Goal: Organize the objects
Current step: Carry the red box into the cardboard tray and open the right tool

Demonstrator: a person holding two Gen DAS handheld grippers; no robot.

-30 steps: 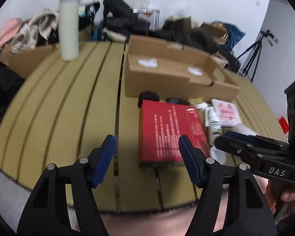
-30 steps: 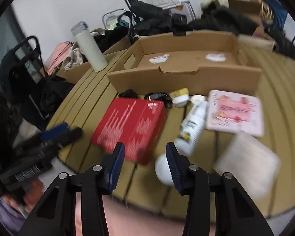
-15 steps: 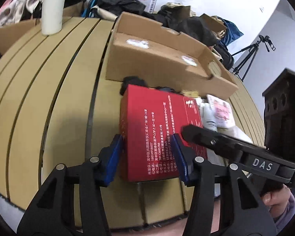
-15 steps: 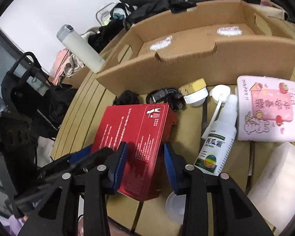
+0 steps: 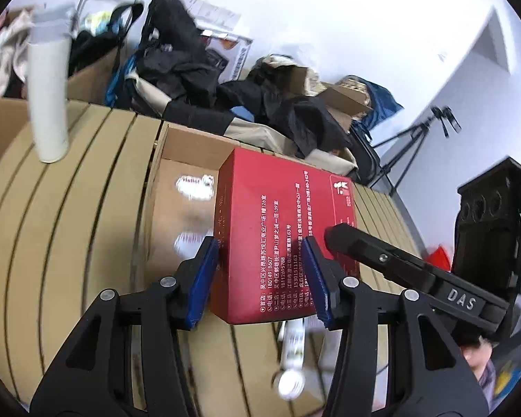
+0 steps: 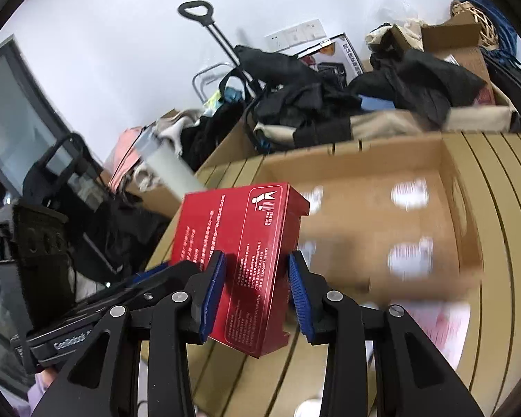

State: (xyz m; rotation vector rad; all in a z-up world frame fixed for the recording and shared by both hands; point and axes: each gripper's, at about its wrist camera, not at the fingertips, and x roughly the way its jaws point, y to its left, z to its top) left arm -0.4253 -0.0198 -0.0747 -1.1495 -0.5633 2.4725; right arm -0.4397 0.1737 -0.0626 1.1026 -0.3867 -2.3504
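Red box (image 5: 284, 239) now lifted off the bench (image 5: 87, 208), over the carton (image 6: 382, 229). Left gripper (image 5: 260, 278) and right gripper (image 6: 253, 288) fingers both pinch its near edge. Bottle (image 5: 293, 358) stays below.

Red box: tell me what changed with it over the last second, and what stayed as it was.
The red box lay flat on the slatted table with both tongs open short of it. Then the left tongs and the right tongs closed on its near end and lifted it toward the cardboard tray. The white bottle and spray bottle stayed put.
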